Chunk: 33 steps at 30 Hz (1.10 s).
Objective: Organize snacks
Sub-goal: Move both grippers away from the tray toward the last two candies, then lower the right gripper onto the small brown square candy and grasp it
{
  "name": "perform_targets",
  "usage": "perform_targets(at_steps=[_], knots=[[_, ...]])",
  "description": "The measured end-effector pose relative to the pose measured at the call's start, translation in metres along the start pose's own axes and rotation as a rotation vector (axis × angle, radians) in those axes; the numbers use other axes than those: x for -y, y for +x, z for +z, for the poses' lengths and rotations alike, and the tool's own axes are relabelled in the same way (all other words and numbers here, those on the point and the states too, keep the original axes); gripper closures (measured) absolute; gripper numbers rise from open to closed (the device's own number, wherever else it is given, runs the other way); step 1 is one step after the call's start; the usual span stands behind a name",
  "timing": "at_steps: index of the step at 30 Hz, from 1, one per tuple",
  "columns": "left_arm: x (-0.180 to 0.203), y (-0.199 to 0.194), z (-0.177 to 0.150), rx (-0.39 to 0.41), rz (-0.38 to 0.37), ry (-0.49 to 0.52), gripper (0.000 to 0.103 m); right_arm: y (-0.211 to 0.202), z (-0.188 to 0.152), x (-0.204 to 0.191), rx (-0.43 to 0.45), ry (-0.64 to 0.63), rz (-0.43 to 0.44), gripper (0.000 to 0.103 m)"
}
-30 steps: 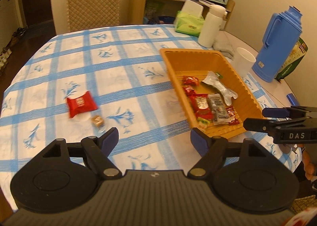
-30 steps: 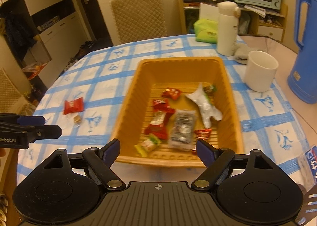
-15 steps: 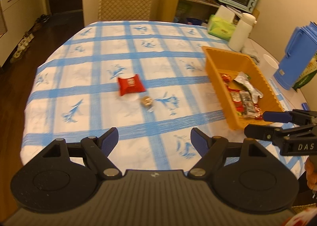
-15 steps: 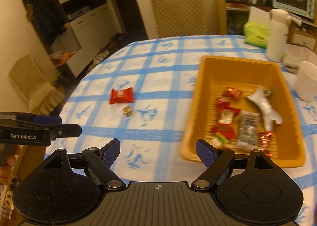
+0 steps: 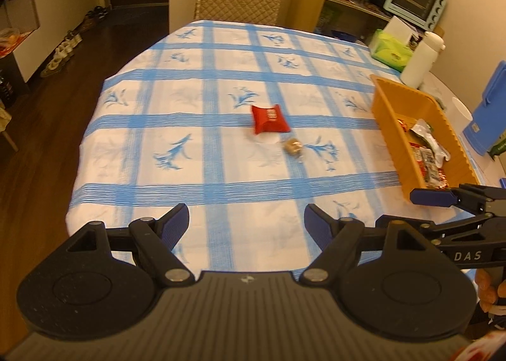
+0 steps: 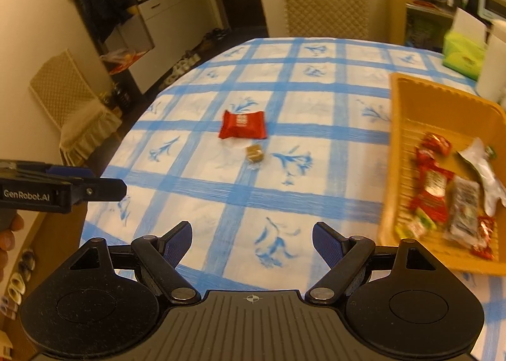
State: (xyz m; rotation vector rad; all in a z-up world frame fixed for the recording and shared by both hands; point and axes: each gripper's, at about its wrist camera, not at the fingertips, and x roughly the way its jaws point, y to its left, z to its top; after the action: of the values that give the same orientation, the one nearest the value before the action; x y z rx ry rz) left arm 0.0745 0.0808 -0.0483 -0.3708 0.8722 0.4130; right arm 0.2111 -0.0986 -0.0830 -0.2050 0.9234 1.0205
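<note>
**Snack Sorting: Both Grippers Spread Above Table Edge**

The table (image 5: 221,101) carries a blue-checked cloth. The orange basket (image 6: 408,101) at its right side holds several wrapped snacks. The left gripper (image 5: 246,223) and right gripper (image 6: 252,241) hover with jaws released, empty. The red packet (image 5: 269,119) lies mid-table; the small brown candy (image 5: 293,147) sits just beside it.
</note>
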Motion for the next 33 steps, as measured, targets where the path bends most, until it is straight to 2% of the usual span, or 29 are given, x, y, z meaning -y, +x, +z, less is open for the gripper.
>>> perform_targets(at_steps=[12, 16, 23, 33], knots=[[-0.040, 0.009, -0.001, 0.005, 0.089, -0.040, 0.025, 0.046, 0.024, -0.012, 0.047, -0.114, 0.021, 0.021], [-0.050, 0.013, 0.002, 0.005, 0.109, -0.053, 0.025, 0.064, 0.034, -0.011, 0.056, -0.139, 0.033, 0.038], [-0.064, 0.024, 0.009, -0.002, 0.140, -0.064, 0.025, 0.097, 0.048, -0.006, 0.043, -0.162, 0.029, 0.058], [-0.073, 0.036, 0.013, -0.016, 0.152, -0.058, 0.025, 0.131, 0.061, 0.004, 0.011, -0.150, -0.010, 0.065]])
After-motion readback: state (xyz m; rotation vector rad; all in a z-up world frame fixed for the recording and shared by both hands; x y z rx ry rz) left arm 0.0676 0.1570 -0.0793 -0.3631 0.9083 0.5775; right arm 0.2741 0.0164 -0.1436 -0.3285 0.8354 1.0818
